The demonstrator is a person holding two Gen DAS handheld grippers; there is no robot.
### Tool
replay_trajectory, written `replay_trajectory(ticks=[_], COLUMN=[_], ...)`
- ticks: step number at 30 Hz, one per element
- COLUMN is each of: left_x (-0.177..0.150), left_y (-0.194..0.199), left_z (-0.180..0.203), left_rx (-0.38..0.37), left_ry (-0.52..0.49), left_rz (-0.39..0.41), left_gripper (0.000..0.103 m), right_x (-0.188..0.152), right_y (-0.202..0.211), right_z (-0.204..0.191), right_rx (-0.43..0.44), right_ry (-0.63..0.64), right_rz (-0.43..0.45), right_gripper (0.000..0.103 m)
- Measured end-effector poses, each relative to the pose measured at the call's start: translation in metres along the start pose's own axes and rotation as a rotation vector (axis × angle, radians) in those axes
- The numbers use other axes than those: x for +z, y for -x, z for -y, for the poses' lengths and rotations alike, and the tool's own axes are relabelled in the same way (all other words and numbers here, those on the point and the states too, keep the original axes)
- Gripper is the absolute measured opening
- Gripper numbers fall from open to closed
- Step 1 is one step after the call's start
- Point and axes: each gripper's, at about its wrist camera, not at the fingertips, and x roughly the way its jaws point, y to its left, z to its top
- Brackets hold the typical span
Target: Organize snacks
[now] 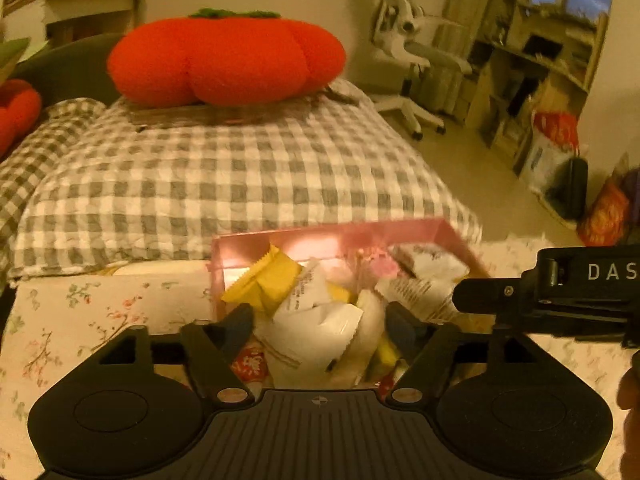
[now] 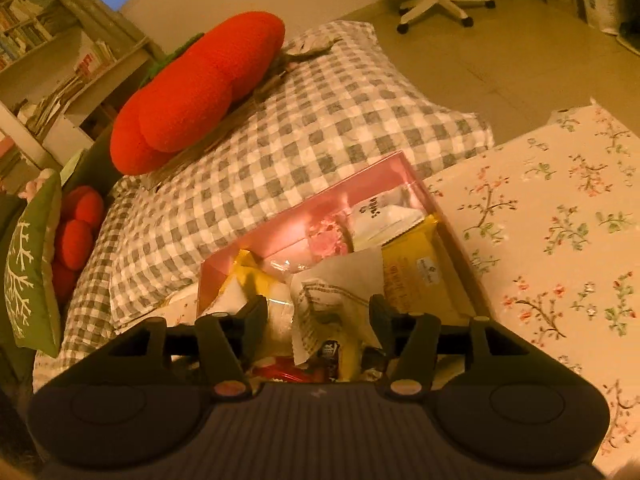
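Observation:
A clear pink box (image 1: 320, 236) (image 2: 316, 204) lies on the floral sheet, heaped with snack packets. Over its near end hangs my left gripper (image 1: 320, 322), open, with a white packet (image 1: 316, 312) lying loose between the fingers and a yellow packet (image 1: 268, 280) just beyond. My right gripper (image 2: 318, 312) is open too, above a crumpled white printed packet (image 2: 332, 296) that sits between its fingers with a gap on the left side. A flat yellow packet (image 2: 416, 276) lies to its right. One of the right gripper's fingers (image 1: 484, 296) reaches in over the box's right side.
A grey checked quilt (image 1: 200, 184) bulges right behind the box, with a big orange tomato cushion (image 1: 224, 60) on top. The floral sheet (image 2: 560, 220) spreads to the right. A green cushion (image 2: 28, 272) stands far left; an office chair (image 1: 412, 52) is on the floor beyond.

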Motion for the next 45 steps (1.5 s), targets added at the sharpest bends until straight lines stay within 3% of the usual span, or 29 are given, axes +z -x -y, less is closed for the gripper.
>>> replay_trajectory(ticks=[3, 7, 15, 22, 30, 34, 37, 45], left_x=[0.000, 0.003, -0.013, -0.037, -0.069, -0.086, -0.101, -0.135], left_y=[0.014, 0.030, 0.093, 0.152, 0.204, 0.225, 0.240, 0.270], left_z=[-0.001, -0.006, 0.016, 0.032, 0.046, 0.046, 0.045, 0.048], left_rx=[0.049, 0.094, 0.173, 0.227, 0.252, 0.260, 0.261, 0.301], left_ry=[0.008, 0.039, 0.067, 0.072, 0.032, 0.029, 0.020, -0.038], left_rz=[-0.002, -0.038, -0.092, -0.072, -0.029, 0.009, 0.037, 0.076], left_gripper=[0.076, 0.075, 0.076, 0.076, 0.076, 0.076, 0.082, 0.093], right_x=[0.004, 0.001, -0.029, -0.059, -0.100, -0.123, -0.141, -0.180], right_y=[0.008, 0.019, 0.065, 0.118, 0.148, 0.167, 0.175, 0.195], right_z=[0.002, 0.000, -0.009, -0.028, -0.039, -0.044, -0.050, -0.056], right_rx=[0.004, -0.071, -0.089, -0.107, -0.127, -0.121, -0.137, -0.186], right_ry=[-0.021, 0.012, 0.058, 0.129, 0.219, 0.273, 0.327, 0.404], right_rz=[-0.027, -0.108, -0.139, -0.082, -0.046, 0.017, 0.062, 0.118], right_gripper=[0.055, 0.055, 0.059, 0.068, 0.069, 0.078, 0.088, 0.098])
